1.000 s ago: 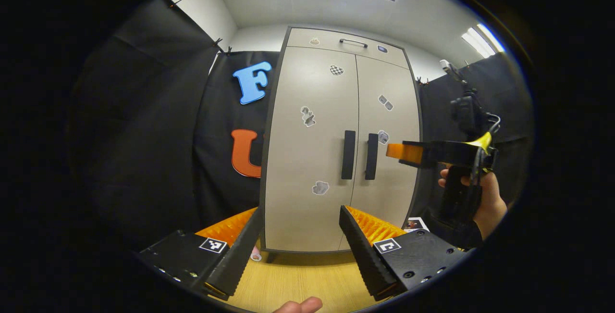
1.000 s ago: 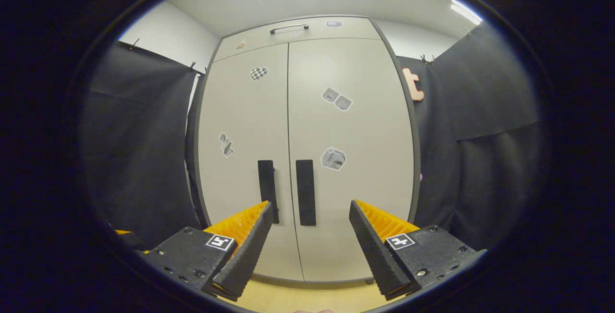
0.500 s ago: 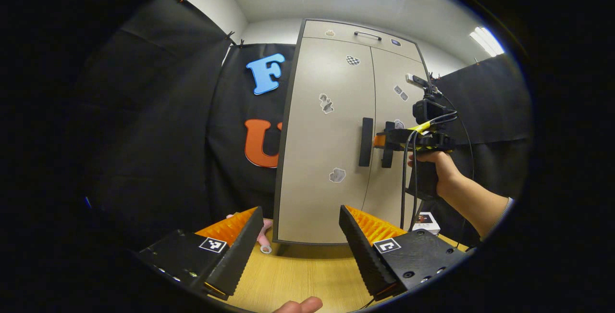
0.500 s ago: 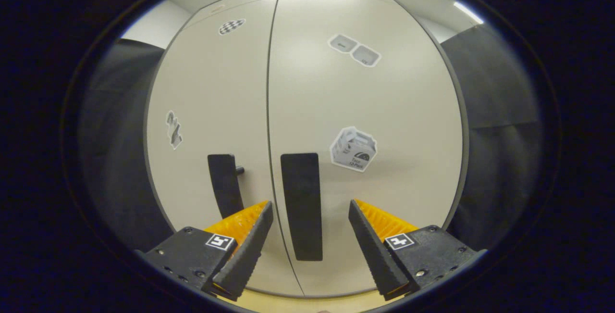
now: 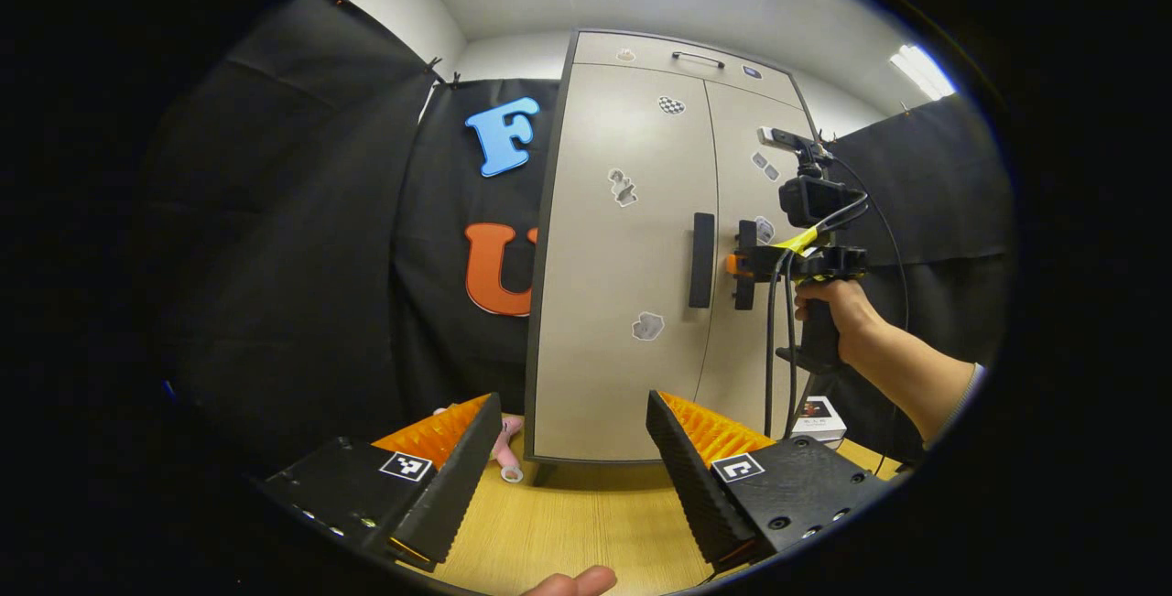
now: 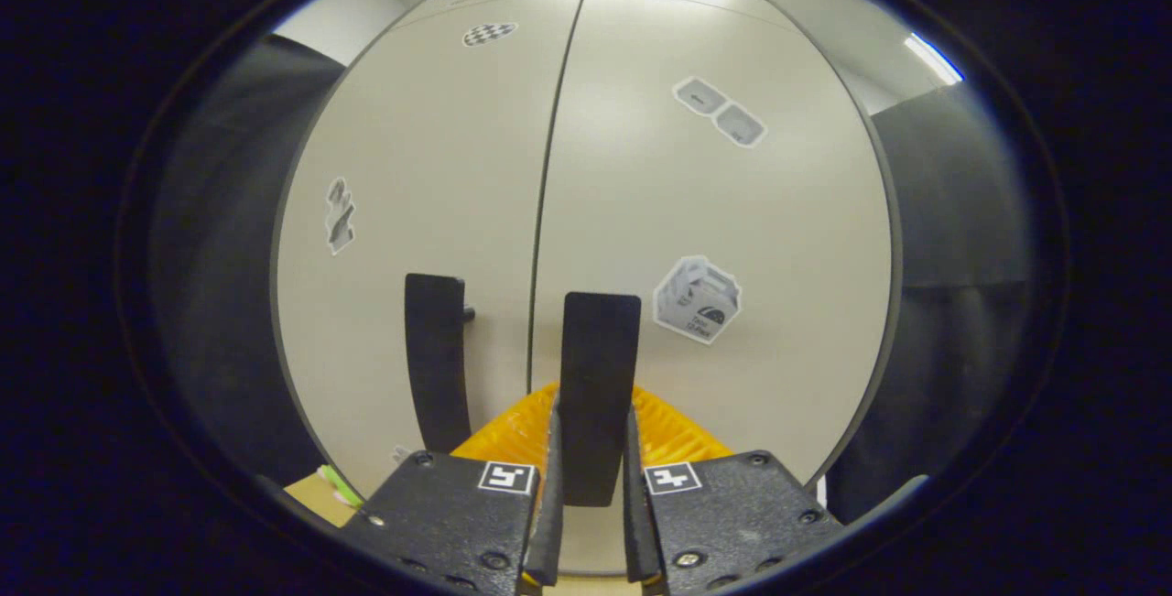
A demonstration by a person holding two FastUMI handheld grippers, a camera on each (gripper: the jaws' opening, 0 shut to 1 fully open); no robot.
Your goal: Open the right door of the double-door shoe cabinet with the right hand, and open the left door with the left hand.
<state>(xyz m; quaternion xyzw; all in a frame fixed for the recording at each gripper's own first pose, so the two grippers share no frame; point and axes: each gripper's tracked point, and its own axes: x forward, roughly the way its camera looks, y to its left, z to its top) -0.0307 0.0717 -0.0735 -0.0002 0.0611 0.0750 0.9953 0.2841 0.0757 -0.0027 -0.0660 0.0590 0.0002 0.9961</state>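
On right door handle [image 6: 597, 376], right tool [image 6: 591, 486].

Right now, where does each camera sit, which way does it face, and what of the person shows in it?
Left gripper view: rides the left gripper, held back, jaws open, facing the shoe cabinet front; a fingertip shows at the bottom, and farther off the hand holding the right gripper.
Right gripper view: rides the right gripper, close to the doors, its fingers closed on the right door handle; no hand seen.
Shared: both closed doors, both handles, including the left door handle.
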